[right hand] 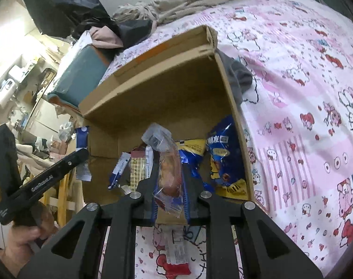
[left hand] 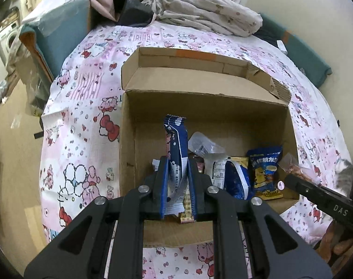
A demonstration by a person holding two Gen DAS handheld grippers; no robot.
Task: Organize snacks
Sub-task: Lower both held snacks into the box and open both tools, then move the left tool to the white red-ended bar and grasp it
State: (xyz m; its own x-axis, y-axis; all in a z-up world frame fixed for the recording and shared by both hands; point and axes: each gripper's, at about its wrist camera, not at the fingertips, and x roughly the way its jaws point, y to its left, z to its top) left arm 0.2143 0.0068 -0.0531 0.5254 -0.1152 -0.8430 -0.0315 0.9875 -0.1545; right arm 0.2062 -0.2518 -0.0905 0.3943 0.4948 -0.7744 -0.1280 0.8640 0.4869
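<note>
An open cardboard box (left hand: 223,118) sits on a pink cartoon-print sheet and holds several snack packets. My left gripper (left hand: 178,162) is shut on a dark blue and white snack packet (left hand: 175,139), held upright over the box's near left part. My right gripper (right hand: 169,162) is shut on a clear-wrapped reddish-brown snack (right hand: 168,174), held over the box's (right hand: 153,88) near edge. A blue and yellow chip bag (left hand: 266,172) stands at the box's right wall and also shows in the right wrist view (right hand: 225,160). The right gripper shows at the left wrist view's right edge (left hand: 316,193).
A crumpled floral blanket (left hand: 206,11) and dark clothes lie behind the box. A teal cushion (left hand: 57,34) stands at the left. A red and white packet (right hand: 176,255) lies on the sheet (right hand: 304,116) in front of the box. A grey cloth (right hand: 239,74) hangs by the box's right wall.
</note>
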